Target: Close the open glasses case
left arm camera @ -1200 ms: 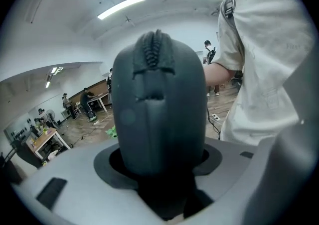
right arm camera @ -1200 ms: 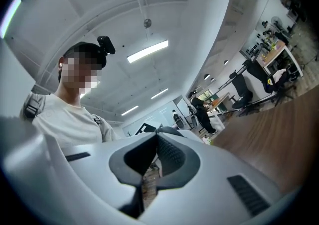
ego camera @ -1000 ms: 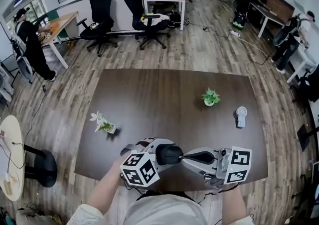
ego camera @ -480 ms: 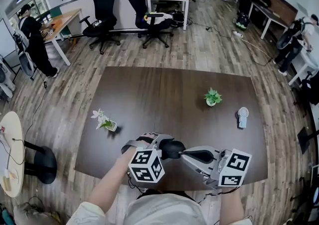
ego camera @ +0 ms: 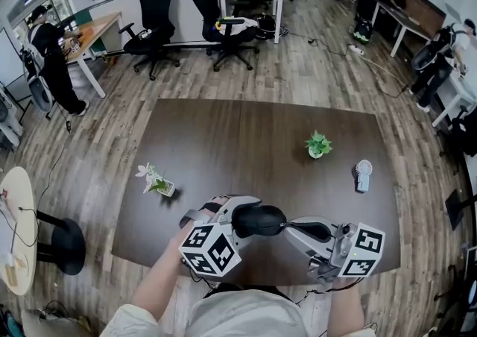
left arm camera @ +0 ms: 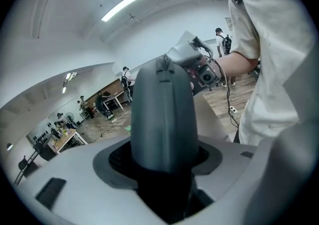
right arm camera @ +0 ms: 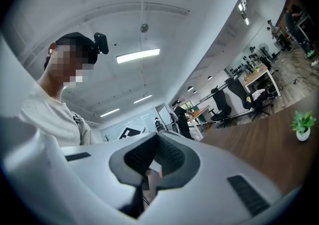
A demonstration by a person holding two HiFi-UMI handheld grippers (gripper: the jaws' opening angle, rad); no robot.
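A dark grey glasses case (ego camera: pixel 258 220) hangs over the near edge of the table, between the jaws of my left gripper (ego camera: pixel 250 221). In the left gripper view the case (left arm camera: pixel 162 119) fills the gap of that gripper (left arm camera: pixel 164 181), whose jaws are opening slightly while the pads still press on it. It reads as one rounded shell with no gap between its halves. My right gripper (ego camera: pixel 289 227) is shut and empty, and its tip points at the case's right end. Whether it touches the case I cannot tell. Nothing sits between the jaws in the right gripper (right arm camera: pixel 149 171) view.
On the brown table (ego camera: pixel 223 142) stand a small green plant (ego camera: pixel 316 145), a white hand fan (ego camera: pixel 361 175) at the right and a flower pot (ego camera: pixel 155 185) at the left. Office chairs, desks and people fill the room beyond.
The case has tipped up and looks larger in the left gripper. The right gripper has drifted a little to the right and stays shut.
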